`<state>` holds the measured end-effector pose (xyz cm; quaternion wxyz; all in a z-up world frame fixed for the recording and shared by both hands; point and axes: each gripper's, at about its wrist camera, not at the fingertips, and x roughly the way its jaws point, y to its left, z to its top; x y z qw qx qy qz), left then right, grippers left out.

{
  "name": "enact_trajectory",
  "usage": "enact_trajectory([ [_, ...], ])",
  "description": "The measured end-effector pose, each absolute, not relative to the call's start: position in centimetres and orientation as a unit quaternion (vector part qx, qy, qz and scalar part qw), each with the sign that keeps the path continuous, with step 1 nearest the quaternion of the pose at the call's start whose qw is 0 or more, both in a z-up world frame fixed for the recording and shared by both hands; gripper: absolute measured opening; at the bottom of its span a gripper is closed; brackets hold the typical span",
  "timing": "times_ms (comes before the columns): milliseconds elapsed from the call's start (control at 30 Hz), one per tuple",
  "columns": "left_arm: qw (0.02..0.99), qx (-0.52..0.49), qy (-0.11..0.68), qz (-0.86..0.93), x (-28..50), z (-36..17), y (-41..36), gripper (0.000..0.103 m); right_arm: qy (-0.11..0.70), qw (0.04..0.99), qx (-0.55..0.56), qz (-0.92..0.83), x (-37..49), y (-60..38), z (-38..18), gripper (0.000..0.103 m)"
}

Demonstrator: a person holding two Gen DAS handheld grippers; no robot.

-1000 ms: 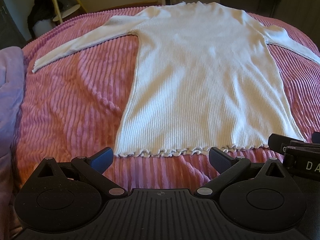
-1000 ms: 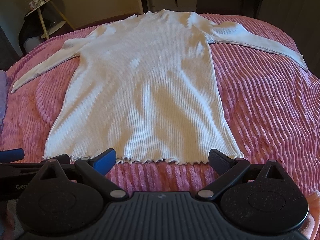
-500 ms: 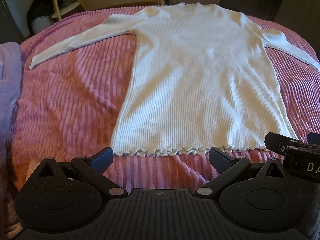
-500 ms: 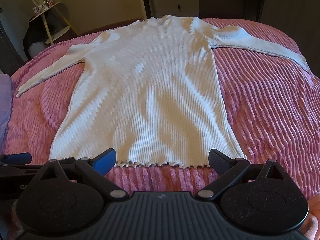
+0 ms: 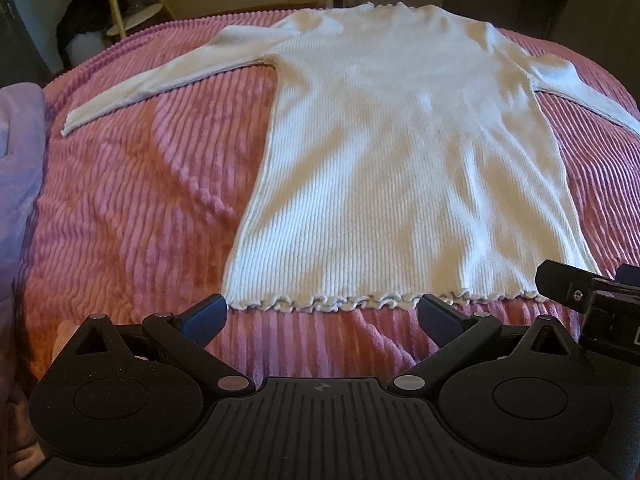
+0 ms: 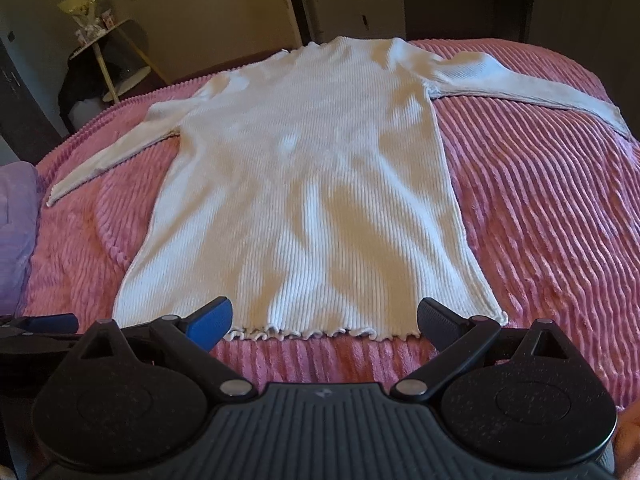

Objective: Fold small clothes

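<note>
Sweater (image 5: pixel 404 168) is lying flat on the bedspread (image 5: pixel 132 200), its hem just ahead of both grippers. Left gripper (image 5: pixel 320 314) and right gripper (image 6: pixel 324 316) are hovering spread wide, gripping nothing.

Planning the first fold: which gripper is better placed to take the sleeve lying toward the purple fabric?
Left gripper: open, nearer that sleeve of the white ribbed knit top.

The left gripper (image 5: pixel 320 314) and the right gripper (image 6: pixel 324 318) sit side by side, both level, fingers (image 6: pixel 210 320) spread wide with nothing between them.
</note>
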<state>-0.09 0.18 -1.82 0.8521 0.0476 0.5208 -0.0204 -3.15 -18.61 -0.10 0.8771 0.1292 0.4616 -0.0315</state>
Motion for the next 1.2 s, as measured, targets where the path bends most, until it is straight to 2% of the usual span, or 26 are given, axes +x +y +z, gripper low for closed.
enact_trajectory([
  [400, 0.858, 0.044, 0.512, -0.014, 0.3, -2.8, -0.2, 0.103, 0.456, 0.881, 0.122, -0.005, -3.1, -18.7, -1.1, 0.099],
  [767, 0.865, 0.033, 0.501, -0.003, 2.5, -4.2, -0.5, 0.103, 0.448, 0.866, 0.218, 0.033, -2.0, -21.7, -3.8, 0.099],
  [867, 0.873, 0.040, 0.486, 0.001, 4.2, -4.4, -0.7, 0.103, 0.412, 0.869, 0.273, 0.029, -1.2, -25.4, -4.0, 0.099],
  [1033, 0.894, 0.042, 0.446, 0.026, 9.8, -5.6, -1.9, 0.103, 0.268, 0.901, 0.341, -0.027, 0.7, -35.7, -3.6, 0.099],
  [1200, 0.895, -0.007, 0.444, 0.039, 15.4, -7.8, -2.7, 0.103, 0.226, 0.884, 0.390, -0.127, 3.5, -46.8, -5.3, 0.099],
])
